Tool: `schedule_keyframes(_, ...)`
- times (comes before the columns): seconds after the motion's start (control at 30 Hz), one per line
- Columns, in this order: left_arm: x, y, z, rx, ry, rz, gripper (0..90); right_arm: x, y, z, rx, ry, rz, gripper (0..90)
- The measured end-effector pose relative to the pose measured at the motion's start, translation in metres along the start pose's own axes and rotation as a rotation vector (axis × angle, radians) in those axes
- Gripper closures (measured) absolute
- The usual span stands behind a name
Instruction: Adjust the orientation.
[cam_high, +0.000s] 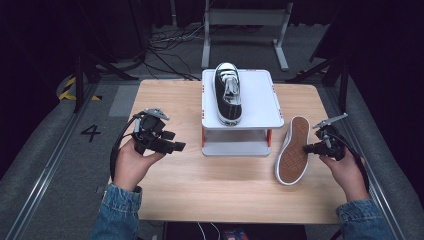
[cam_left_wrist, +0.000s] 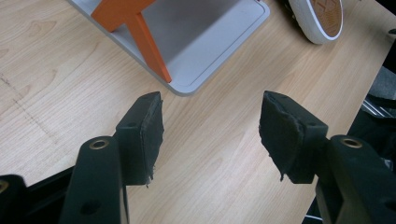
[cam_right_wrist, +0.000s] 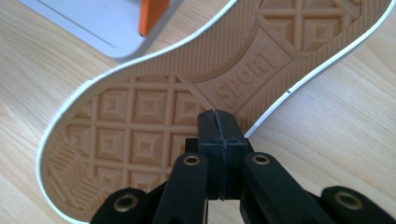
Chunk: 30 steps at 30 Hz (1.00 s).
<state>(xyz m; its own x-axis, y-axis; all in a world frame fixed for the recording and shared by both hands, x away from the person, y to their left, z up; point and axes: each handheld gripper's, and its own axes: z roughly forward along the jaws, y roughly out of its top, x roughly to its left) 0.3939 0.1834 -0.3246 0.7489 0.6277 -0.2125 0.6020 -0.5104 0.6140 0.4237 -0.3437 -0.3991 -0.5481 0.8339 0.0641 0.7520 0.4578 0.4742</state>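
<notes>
A black sneaker (cam_high: 228, 95) with white laces and toe cap stands upright on the top shelf of a white two-tier stand (cam_high: 260, 95). A second sneaker (cam_high: 293, 152) lies on the wooden table to the stand's right, its tan sole (cam_right_wrist: 154, 112) turned towards me. My right gripper (cam_high: 306, 148) is shut, pads pressed together with nothing between them, and its tips (cam_right_wrist: 216, 116) sit at the sole's edge near the arch. My left gripper (cam_high: 175, 140) hovers open left of the stand, and bare wood shows between its jaws (cam_left_wrist: 211, 135).
The stand has orange legs (cam_left_wrist: 144, 37) and a lower shelf (cam_left_wrist: 205, 42) resting on the table (cam_high: 225, 185). The sole-up sneaker's end (cam_left_wrist: 322, 16) lies beyond the stand's corner. Dark floor, cables and a metal frame (cam_high: 245, 20) surround the table.
</notes>
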Motion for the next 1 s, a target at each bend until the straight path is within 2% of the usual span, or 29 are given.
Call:
schedule_keyframes(0.03, 0.0, 0.0, 0.001, -0.007, -0.002, -0.008, 40.4, -0.001, -0.001, 0.001, 0.006, -0.002, 0.004, 89.8)
schedule_keyframes(0.17, 0.003, 0.001, 0.004, 0.008, -0.004, -0.001, 40.1, -0.008, -0.012, 0.009, 0.048, -0.039, 0.03, 89.8)
schedule_keyframes(0.37, 0.007, 0.005, 0.012, 0.028, -0.01, 0.0, 39.8, -0.021, -0.025, 0.012, 0.046, -0.042, 0.085, 87.5)
schedule_keyframes(0.53, 0.009, 0.006, 0.014, 0.036, -0.013, -0.001, 39.6, -0.021, -0.026, 0.011, 0.043, -0.077, 0.075, 82.2)
schedule_keyframes(0.7, 0.008, 0.003, 0.012, 0.028, -0.009, -0.013, 39.5, -0.019, -0.023, 0.008, 0.043, -0.067, 0.066, 79.6)
schedule_keyframes(0.77, 0.009, 0.0, 0.01, 0.033, -0.003, -0.01, 39.5, -0.016, -0.019, 0.003, 0.025, -0.069, 0.056, 79.9)
schedule_keyframes(0.87, 0.008, -0.006, 0.005, 0.03, 0.004, -0.029, 39.5, -0.009, -0.008, -0.008, -0.03, -0.07, 0.035, 80.7)
schedule_keyframes(1.0, 0.009, -0.014, 0.001, 0.031, 0.022, -0.045, 39.5, 0.01, 0.011, -0.015, -0.081, -0.067, -0.03, 81.0)
